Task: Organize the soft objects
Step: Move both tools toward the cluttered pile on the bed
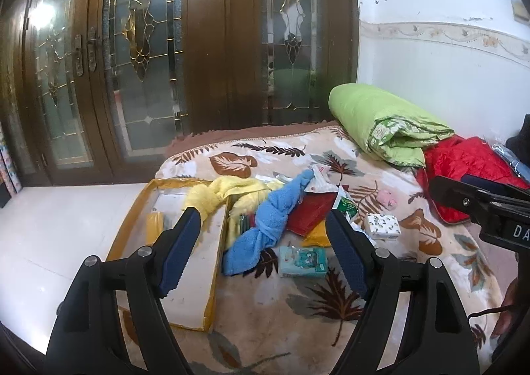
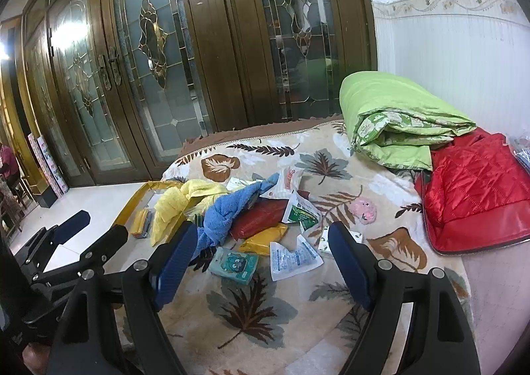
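1. Left wrist view: a clear zip bag (image 1: 185, 262) with yellow edging lies open at the left edge of a bed (image 1: 298, 318) covered by a leaf-print blanket. Inside it sits one small yellow packet (image 1: 155, 226); the rest of its contents are hard to make out through the plastic.
2. One yellow towel (image 1: 228, 191) drapes over the bag's far rim, partly inside and partly on the blanket.
3. One blue towel (image 1: 270, 212), knotted in the middle, lies just beside the bag, its far end resting on a red pouch (image 1: 309, 209).
4. Near the towels: one teal tissue pack (image 1: 302, 261), one white tissue pack (image 1: 382, 226) with green print, one pink soft toy (image 1: 387, 199), and one flat yellow pouch (image 2: 265, 237).
5. Right wrist view: several torn white sachets, one (image 2: 291, 259) in the foreground; I count about four, though overlaps make this unsure.
6. At the far right of the bed, one rolled green quilt (image 2: 397, 116) rests against one red quilted jacket (image 2: 477, 189), which is cut off by the frame.
7. The left claw (image 1: 263, 252) is spread wide above the blue towel, pinching nothing.
8. The right claw (image 2: 261, 272) is also spread wide and empty, above the teal pack and sachet.
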